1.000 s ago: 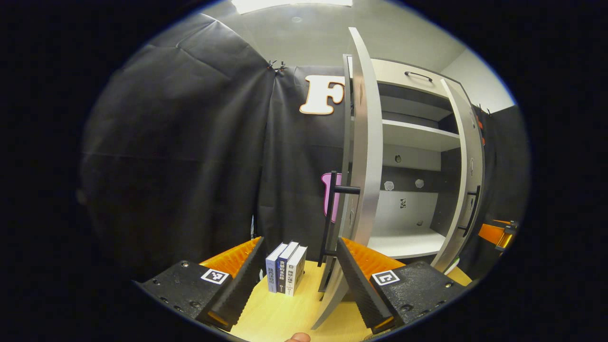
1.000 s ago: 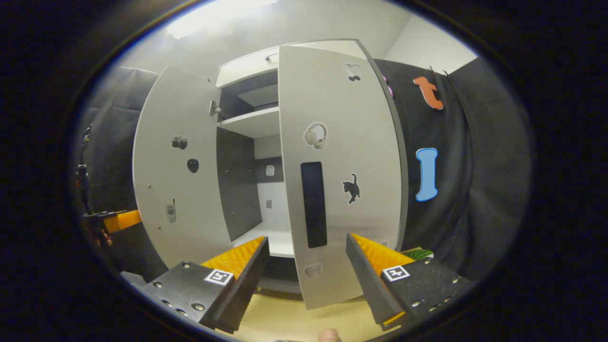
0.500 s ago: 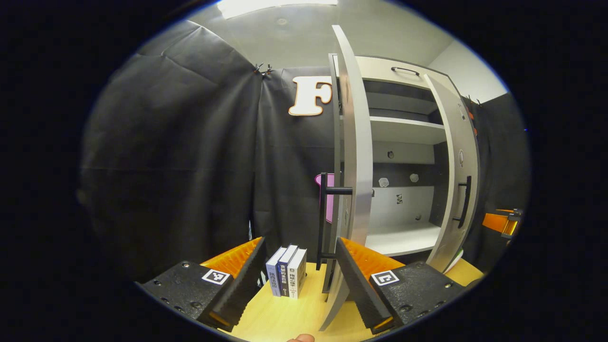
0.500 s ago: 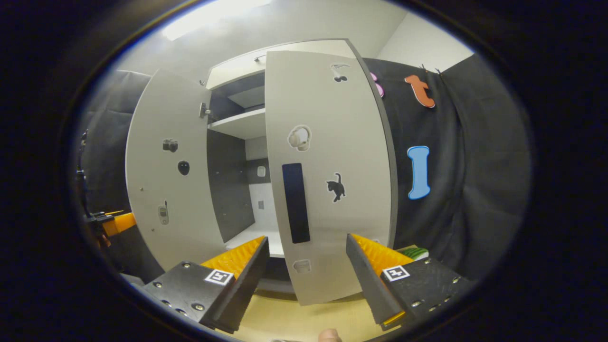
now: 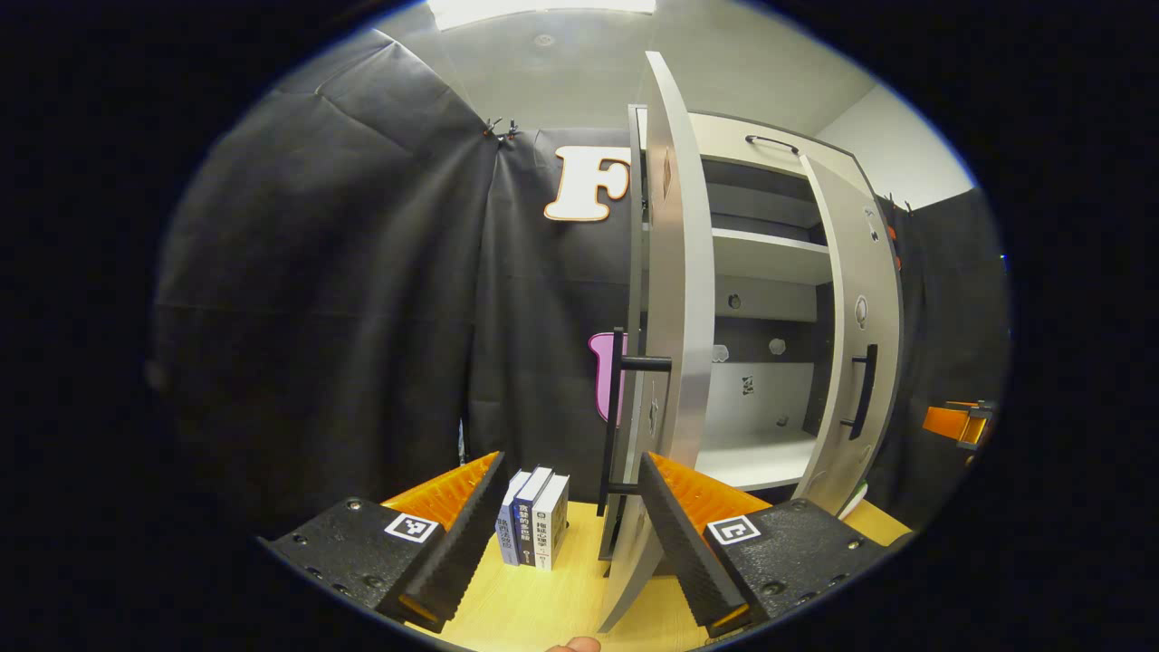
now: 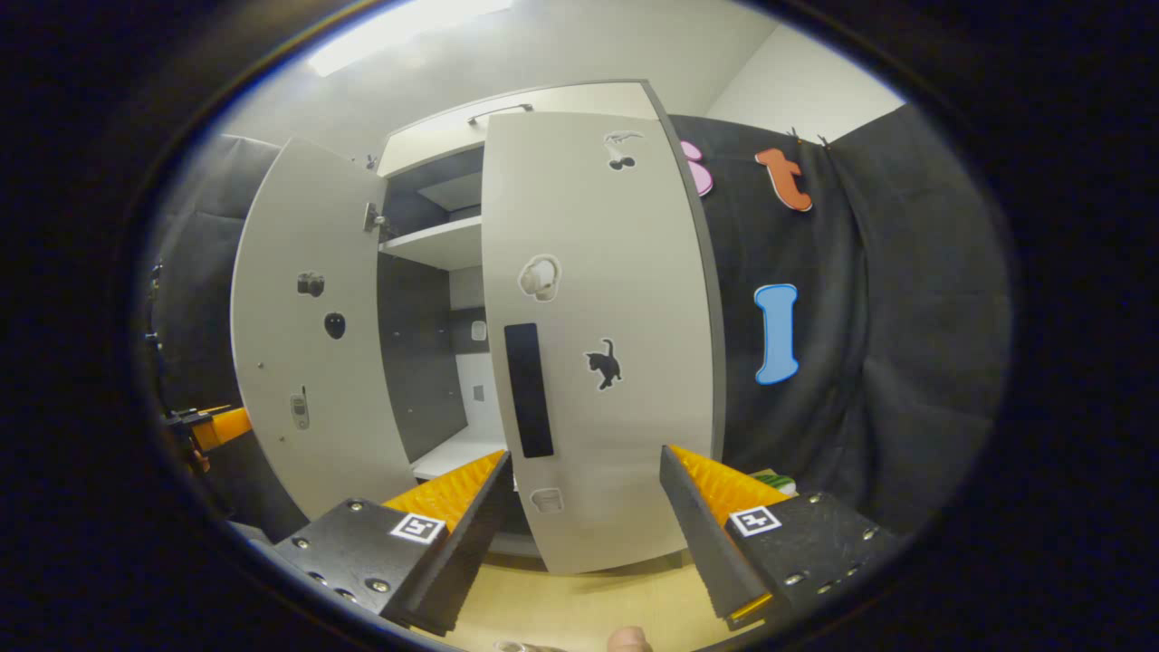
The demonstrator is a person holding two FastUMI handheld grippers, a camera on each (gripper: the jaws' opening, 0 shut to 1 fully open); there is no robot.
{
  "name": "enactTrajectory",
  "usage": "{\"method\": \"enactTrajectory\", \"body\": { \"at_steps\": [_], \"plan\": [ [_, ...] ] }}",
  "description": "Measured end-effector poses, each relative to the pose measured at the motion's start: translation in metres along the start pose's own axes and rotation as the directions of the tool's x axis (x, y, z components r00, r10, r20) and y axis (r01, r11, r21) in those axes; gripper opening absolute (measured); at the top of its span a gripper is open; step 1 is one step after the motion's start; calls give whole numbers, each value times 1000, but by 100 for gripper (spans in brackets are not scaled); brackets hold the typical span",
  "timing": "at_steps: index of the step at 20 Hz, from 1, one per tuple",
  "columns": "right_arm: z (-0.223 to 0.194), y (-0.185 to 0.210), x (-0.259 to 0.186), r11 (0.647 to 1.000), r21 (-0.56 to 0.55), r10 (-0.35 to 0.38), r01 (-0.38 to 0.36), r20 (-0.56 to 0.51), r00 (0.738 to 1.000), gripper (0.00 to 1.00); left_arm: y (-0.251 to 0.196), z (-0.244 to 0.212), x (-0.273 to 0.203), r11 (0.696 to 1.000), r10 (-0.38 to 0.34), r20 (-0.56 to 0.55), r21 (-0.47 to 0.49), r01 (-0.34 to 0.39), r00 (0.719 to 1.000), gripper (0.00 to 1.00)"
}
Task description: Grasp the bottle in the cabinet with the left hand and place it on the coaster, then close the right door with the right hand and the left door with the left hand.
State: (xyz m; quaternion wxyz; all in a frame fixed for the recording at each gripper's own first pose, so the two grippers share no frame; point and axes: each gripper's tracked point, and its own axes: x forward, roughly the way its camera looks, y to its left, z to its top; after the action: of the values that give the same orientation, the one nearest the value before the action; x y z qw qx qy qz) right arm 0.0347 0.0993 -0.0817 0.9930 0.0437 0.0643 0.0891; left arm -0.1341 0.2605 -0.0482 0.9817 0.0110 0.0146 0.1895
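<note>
The white cabinet stands on a wooden table with both doors ajar. In the left gripper view, the left door shows edge-on just past my open left gripper, its black handle close above the right finger. The right door is swung partway in. In the right gripper view, that right door faces me with its dark handle. Its lower part shows between the fingers of my open right gripper. Whether they touch it I cannot tell.
Three books stand upright on the table left of the cabinet. A green object lies behind the right finger by the right door. The other gripper shows far right. Black cloth hangs around the booth.
The right door has swung further toward shut, narrowing the opening. The right gripper followed it. The left gripper drifted slightly; the left door stays ajar.
</note>
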Motion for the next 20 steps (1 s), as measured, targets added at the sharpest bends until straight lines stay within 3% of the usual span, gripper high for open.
{"method": "enactTrajectory", "body": {
  "at_steps": [7,14,15,17,18,20],
  "plan": [
    [-2,-18,-7,1000,-2,-29,29,-8,1000,98,-12,-3,9,997,-76,-2,35,76,997,92],
    [-7,-37,-16,998,1,-61,61,-20,998,98,-68,-11,12,983,-178,-29,36,179,984,92],
    [-7,-41,-16,998,2,-66,66,-21,998,98,-77,-10,13,980,-194,-25,28,195,981,87],
    [-6,-49,-18,997,5,-79,79,-20,997,99,-96,-12,18,972,-231,-33,26,232,972,92],
    [-4,-53,-18,996,6,-86,86,-18,996,94,-105,-13,20,968,-249,-36,30,250,968,92],
    [-4,-62,-23,995,5,-104,104,-16,994,98,-122,-15,25,958,-282,-37,35,283,959,92]
  ]
}}
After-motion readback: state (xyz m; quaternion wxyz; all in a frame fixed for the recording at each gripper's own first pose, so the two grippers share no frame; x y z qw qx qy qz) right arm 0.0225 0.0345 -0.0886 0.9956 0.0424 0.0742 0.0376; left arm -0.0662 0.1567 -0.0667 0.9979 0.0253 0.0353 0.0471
